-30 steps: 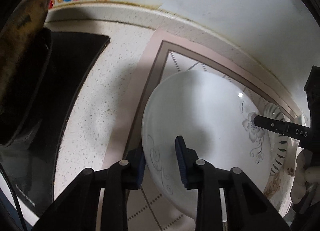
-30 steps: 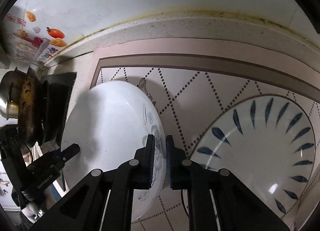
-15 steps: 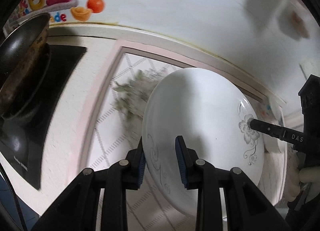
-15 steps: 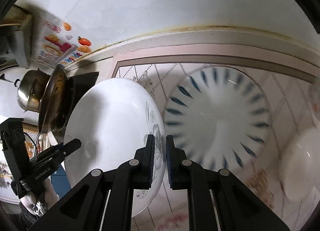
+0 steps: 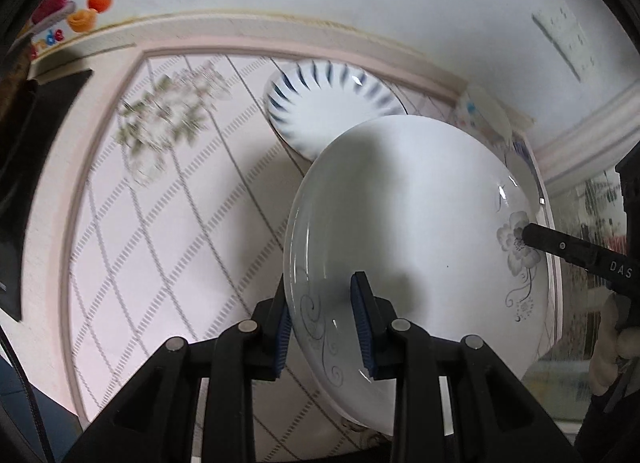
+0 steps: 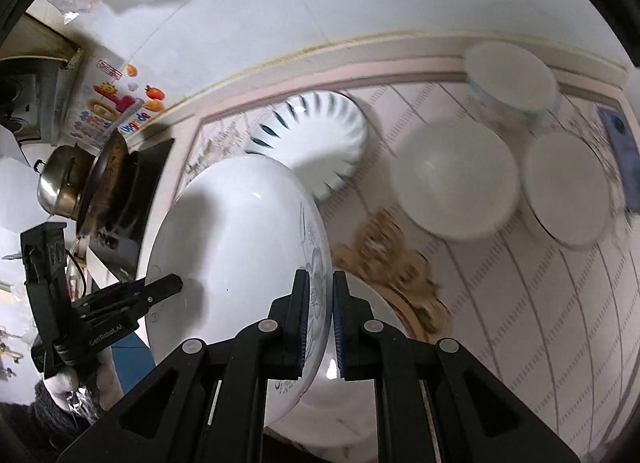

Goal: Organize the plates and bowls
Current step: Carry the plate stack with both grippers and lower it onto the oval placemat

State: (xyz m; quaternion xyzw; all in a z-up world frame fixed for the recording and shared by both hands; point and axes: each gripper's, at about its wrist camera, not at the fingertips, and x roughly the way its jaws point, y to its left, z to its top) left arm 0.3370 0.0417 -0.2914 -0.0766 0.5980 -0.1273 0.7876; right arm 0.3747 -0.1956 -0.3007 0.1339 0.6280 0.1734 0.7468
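Note:
Both grippers hold one white plate with a grey flower print [image 5: 408,219], lifted and tilted above the counter; it also shows in the right wrist view [image 6: 236,247]. My left gripper [image 5: 322,323] is shut on its near rim. My right gripper [image 6: 320,317] is shut on the opposite rim at the flower. A blue-leaf patterned plate [image 5: 328,103] lies flat on the mat behind; the right wrist view shows it too [image 6: 316,135]. White bowls [image 6: 456,179] [image 6: 568,187] sit to the right.
A patterned mat [image 5: 168,223] covers the counter. A black stove with a pan [image 6: 108,179] and a steel pot [image 6: 60,183] stand at the left. A blue-rimmed bowl [image 6: 512,79] sits by the back wall. Another white dish [image 6: 360,395] lies under the right gripper.
Both grippers have lifted the flower plate higher and carried it right, away from the stove. The blue-leaf plate and the bowls have come into view farther off.

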